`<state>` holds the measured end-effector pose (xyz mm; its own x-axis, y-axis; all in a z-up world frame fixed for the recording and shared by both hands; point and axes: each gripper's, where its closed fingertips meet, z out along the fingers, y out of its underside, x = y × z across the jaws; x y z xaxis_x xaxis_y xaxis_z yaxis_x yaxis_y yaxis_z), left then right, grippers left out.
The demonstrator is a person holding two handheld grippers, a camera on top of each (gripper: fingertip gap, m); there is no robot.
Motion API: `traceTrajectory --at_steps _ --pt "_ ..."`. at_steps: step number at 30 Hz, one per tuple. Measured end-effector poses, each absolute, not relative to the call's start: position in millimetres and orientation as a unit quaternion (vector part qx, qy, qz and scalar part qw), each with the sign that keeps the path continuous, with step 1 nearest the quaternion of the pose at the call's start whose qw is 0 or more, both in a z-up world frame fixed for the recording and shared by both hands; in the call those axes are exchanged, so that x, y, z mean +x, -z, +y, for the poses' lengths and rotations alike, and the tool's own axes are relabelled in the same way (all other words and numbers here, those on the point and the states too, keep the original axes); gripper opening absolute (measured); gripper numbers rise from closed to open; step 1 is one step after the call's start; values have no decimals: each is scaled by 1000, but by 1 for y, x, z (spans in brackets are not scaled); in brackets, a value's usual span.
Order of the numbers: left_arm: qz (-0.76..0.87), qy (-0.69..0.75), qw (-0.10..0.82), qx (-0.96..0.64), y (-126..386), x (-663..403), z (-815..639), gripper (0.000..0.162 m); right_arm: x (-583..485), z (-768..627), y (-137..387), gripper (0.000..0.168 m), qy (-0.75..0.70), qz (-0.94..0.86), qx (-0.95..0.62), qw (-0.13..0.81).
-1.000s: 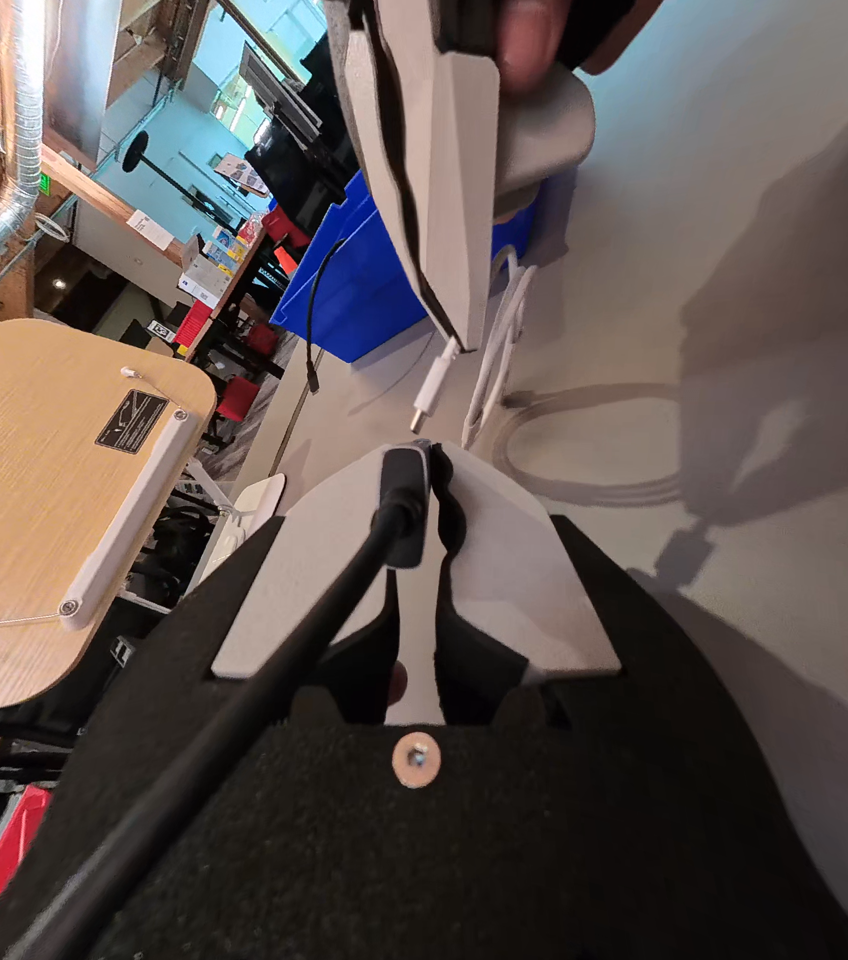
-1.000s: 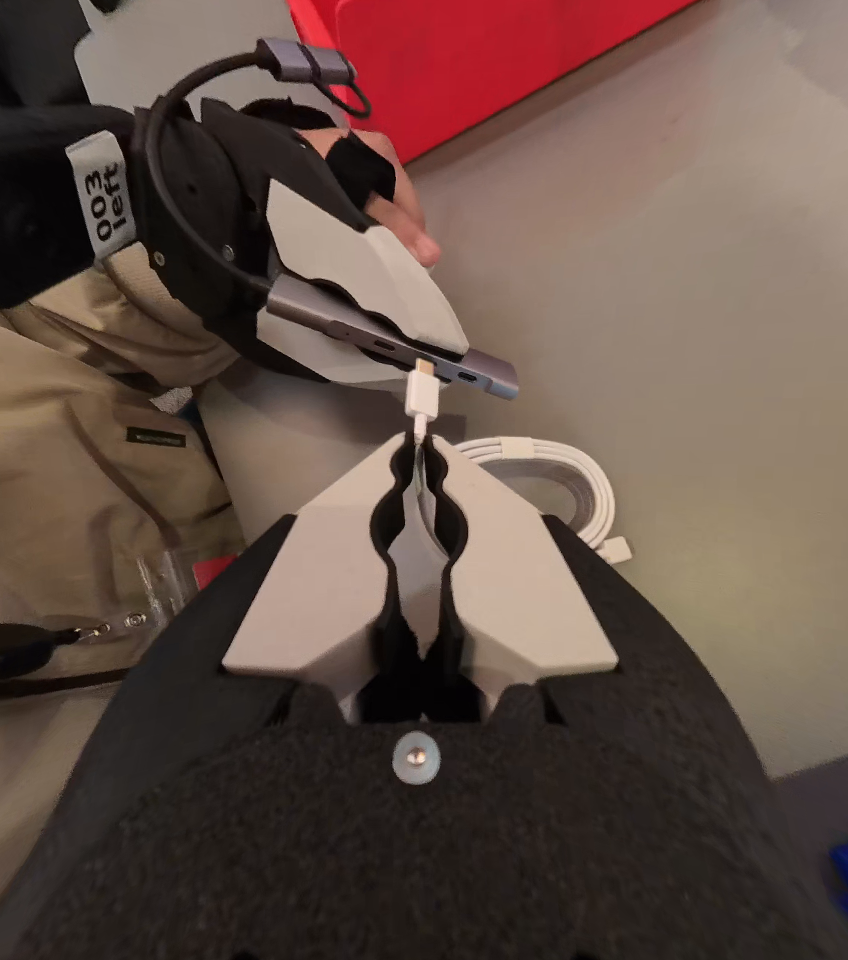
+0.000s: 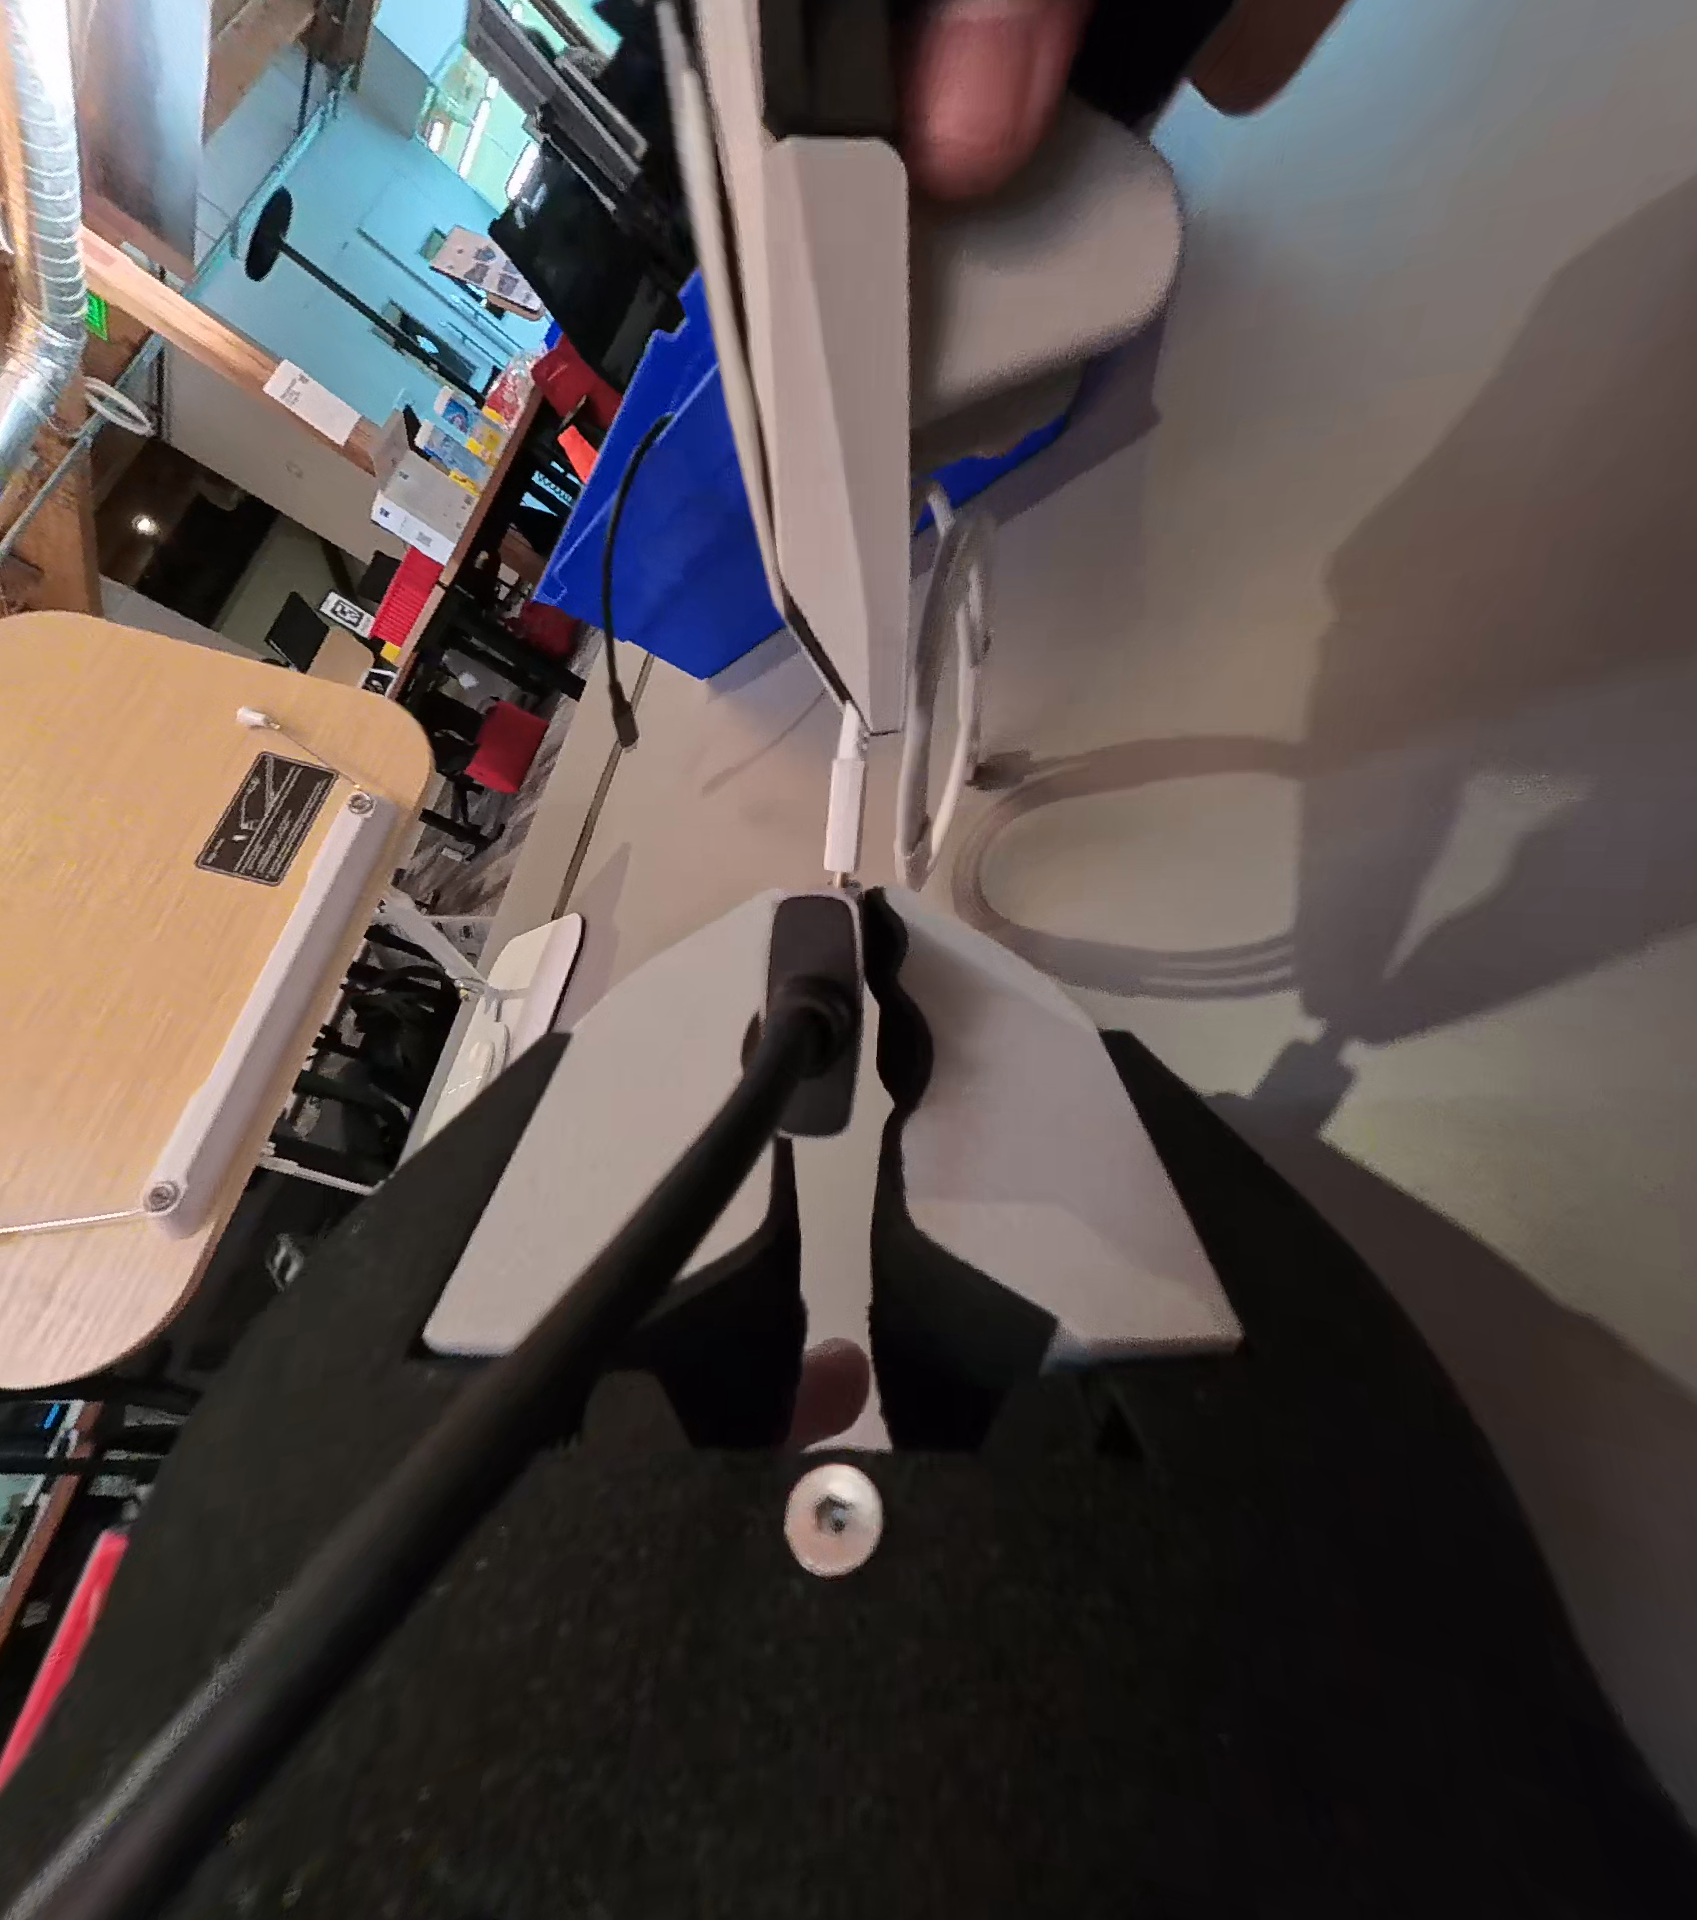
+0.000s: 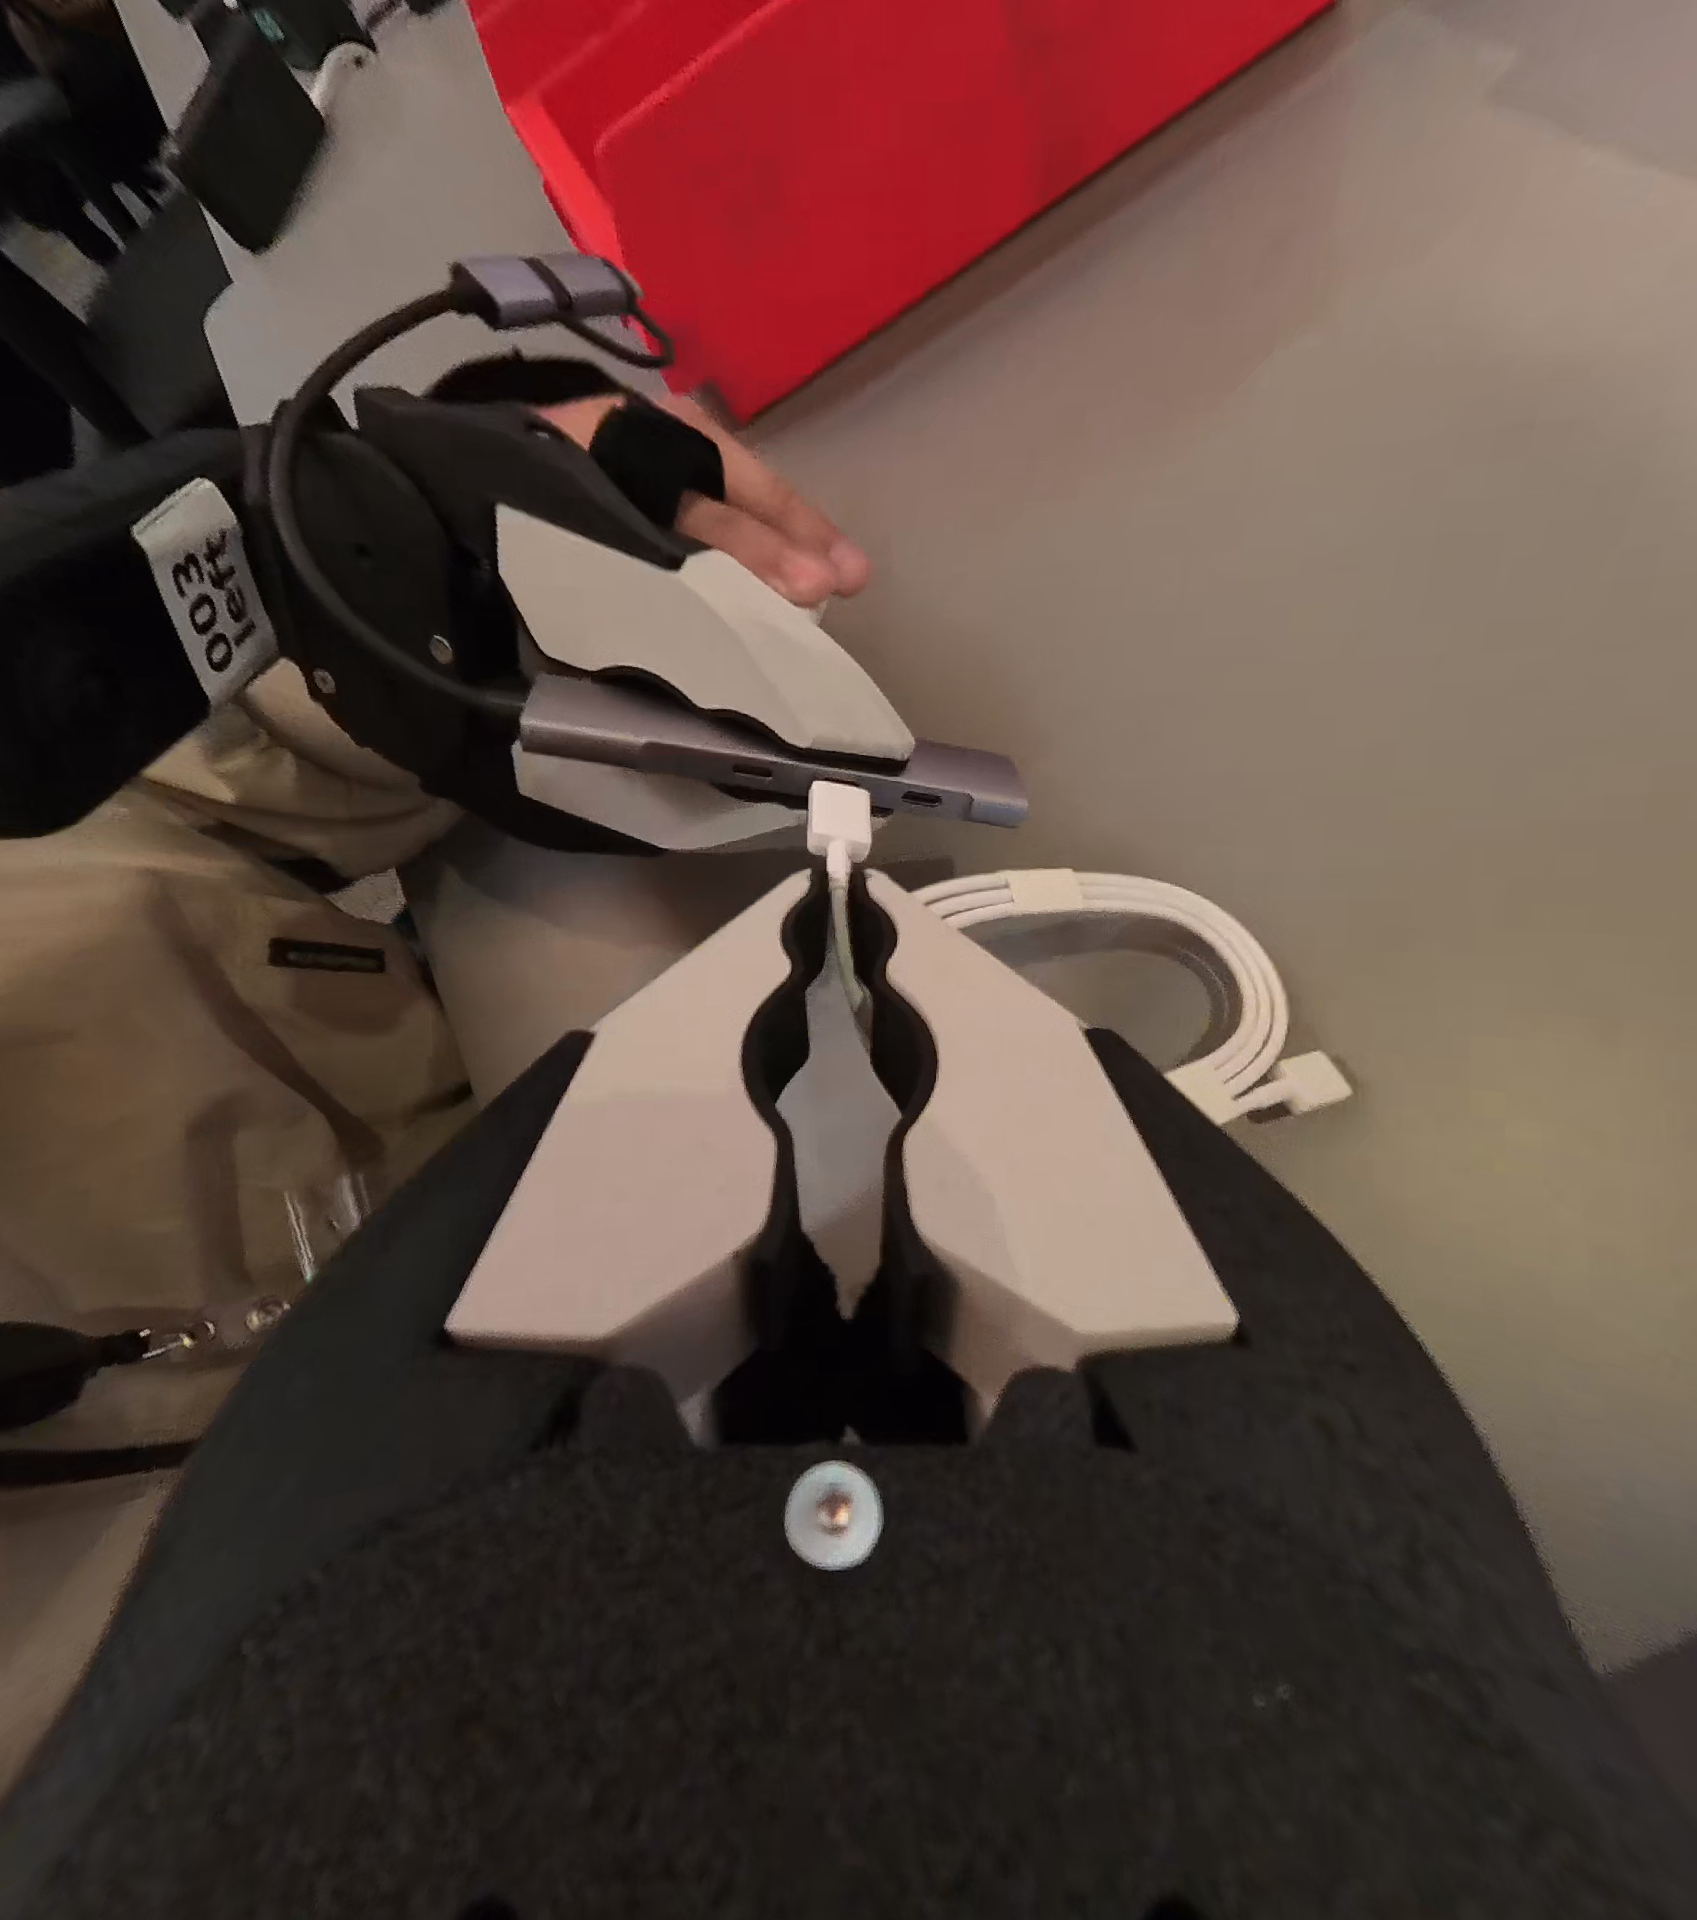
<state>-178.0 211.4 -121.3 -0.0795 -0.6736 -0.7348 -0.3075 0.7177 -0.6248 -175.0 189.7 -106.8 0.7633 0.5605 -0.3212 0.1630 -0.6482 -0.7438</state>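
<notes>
Over grey table (image 4: 1343,623), white plug (image 4: 838,817) now at hub (image 4: 958,774).

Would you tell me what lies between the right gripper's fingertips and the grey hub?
Only the white plug, in the right wrist view: right gripper pinches its cable, its tip meeting the grey hub.

1. Both grippers: pale grey fingers (image 4: 678,1132) on black, grainy bodies.
2. Hub (image 4: 948,774): metallic grey, with a black lead (image 4: 304,582).
3. Plug (image 4: 839,816) and coiled cable (image 4: 1228,987): white.
4. Table (image 4: 1343,520): plain grey-beige.
5. Bins: one red (image 4: 875,135), one blue (image 3: 678,540).
6. Board (image 3: 75,956): light wood grain (white bar across it).
</notes>
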Motion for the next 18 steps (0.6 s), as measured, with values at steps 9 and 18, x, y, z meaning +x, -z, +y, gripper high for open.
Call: traceTrajectory --at_steps 9,18 --pt "674 212 601 -374 110 -172 218 10 -170 205 92 10 -280 -134 -848 431" --pt "669 209 607 -376 109 -173 220 10 -172 210 90 16 -266 -121 -848 442"
